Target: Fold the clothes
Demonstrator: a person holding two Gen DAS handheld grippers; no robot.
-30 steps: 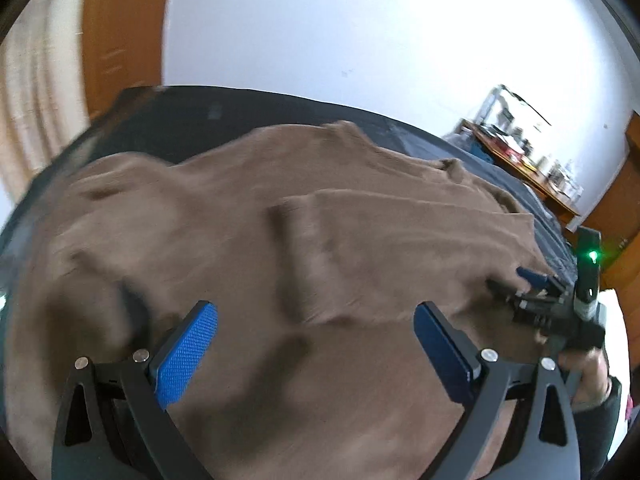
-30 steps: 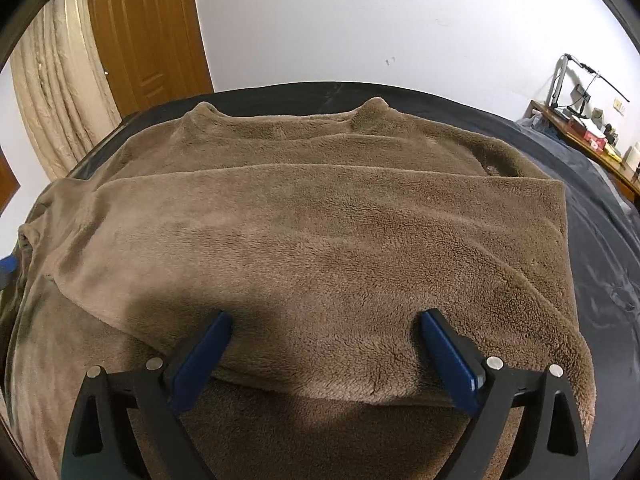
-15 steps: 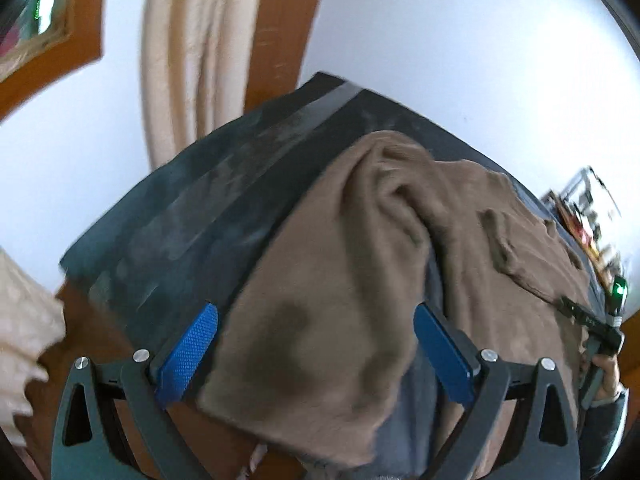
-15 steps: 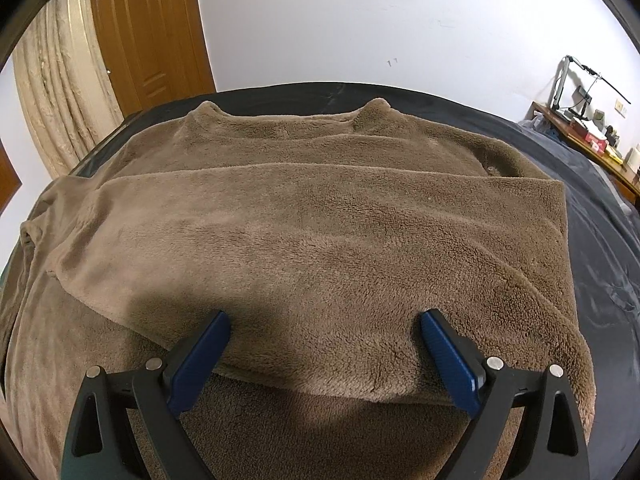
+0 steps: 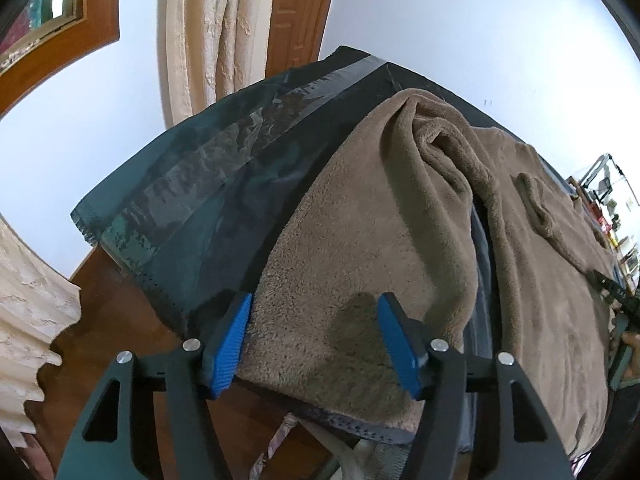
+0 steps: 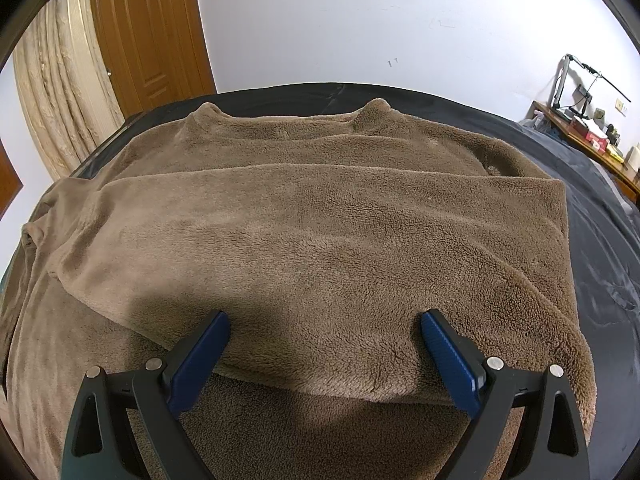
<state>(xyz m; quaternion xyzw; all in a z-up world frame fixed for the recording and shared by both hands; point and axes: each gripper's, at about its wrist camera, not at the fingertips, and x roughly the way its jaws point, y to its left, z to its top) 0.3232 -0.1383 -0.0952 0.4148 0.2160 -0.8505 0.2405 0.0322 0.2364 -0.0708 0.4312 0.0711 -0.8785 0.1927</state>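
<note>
Black sheeting (image 6: 600, 240) covers the table beneath a brown fleece (image 6: 320, 240).

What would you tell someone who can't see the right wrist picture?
A fuzzy brown sweater lies spread on a black-covered table, one sleeve folded across its front. The right tongs hang open just above its near edge, holding nothing. Behind are a white wall, a wooden door and a cream curtain.

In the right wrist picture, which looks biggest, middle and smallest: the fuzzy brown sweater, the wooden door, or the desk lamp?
1. Brown sweater, filling most of the view, though it lies nearest the camera.
2. Wooden door.
3. Desk lamp, smallest, but far off.
</note>
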